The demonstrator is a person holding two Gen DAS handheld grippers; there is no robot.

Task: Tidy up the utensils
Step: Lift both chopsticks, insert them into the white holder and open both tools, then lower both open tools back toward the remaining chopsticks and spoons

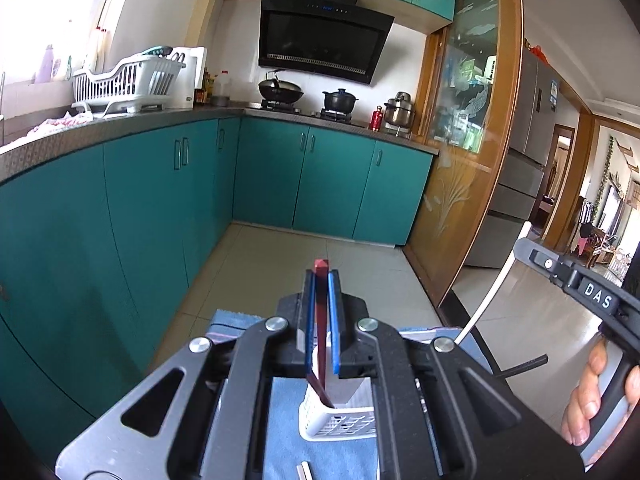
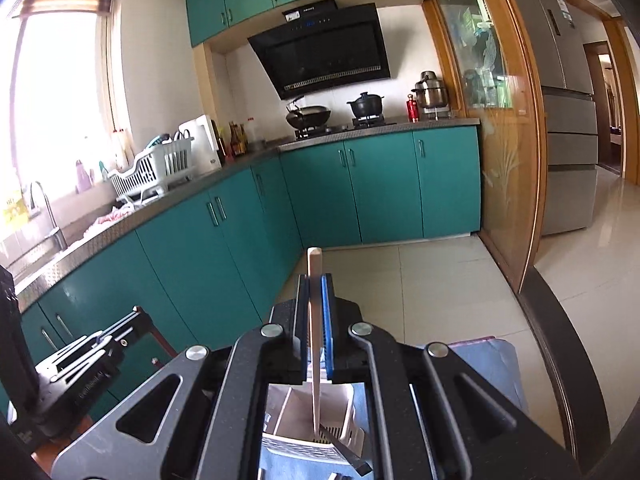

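Note:
My left gripper (image 1: 321,276) is shut on a dark red chopstick (image 1: 320,320). The stick stands almost upright, and its lower end reaches into a white slotted utensil basket (image 1: 340,424) on a blue cloth (image 1: 288,440). My right gripper (image 2: 317,278) is shut on a pale wooden chopstick (image 2: 315,320), whose tip dips into the same white basket (image 2: 304,440). A dark stick (image 2: 348,454) leans slanted across the basket's rim. Both grippers hang just above the basket.
Teal kitchen cabinets (image 1: 140,220) run along the left and back, with a tiled floor (image 1: 280,264) ahead. The other gripper's handle (image 1: 580,292) and a hand (image 1: 592,400) sit at the right. A pale utensil end (image 1: 303,472) lies on the cloth.

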